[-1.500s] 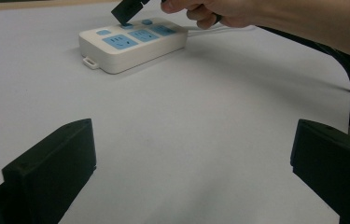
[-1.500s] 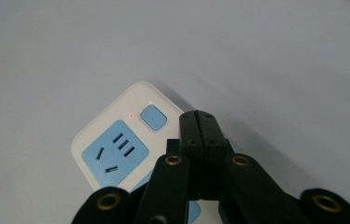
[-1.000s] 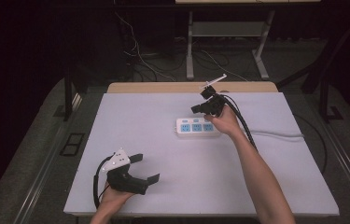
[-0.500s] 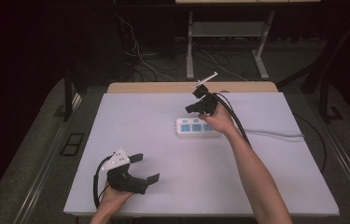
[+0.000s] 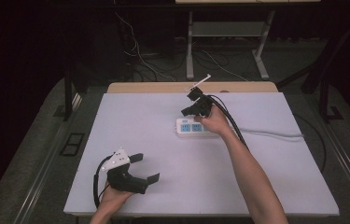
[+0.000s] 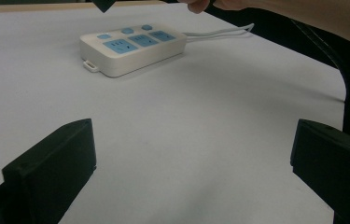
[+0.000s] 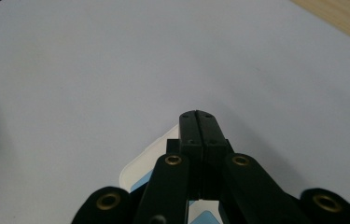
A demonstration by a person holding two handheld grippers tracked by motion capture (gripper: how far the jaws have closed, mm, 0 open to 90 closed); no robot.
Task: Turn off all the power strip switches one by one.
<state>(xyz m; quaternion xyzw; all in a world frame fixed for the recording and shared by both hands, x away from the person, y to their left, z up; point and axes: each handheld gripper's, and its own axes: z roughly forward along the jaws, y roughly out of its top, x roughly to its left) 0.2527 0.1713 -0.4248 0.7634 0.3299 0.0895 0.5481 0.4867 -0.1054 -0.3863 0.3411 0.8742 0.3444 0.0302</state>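
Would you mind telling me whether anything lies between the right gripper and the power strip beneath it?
Nothing visible does. The right gripper, jaws shut, hangs just above the far end of the power strip, with only open air between them. The table around the strip is bare.

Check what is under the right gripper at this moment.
The white power strip lies on the table below the shut right gripper. In the right gripper view the jaws cover most of it, so its sockets there are hidden.

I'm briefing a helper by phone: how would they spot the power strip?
On the white table, look toward the far edge, right of the middle. The flat white plastic power strip lies there under the shut right claw, marked by light-blue sockets and a white cord trailing right.
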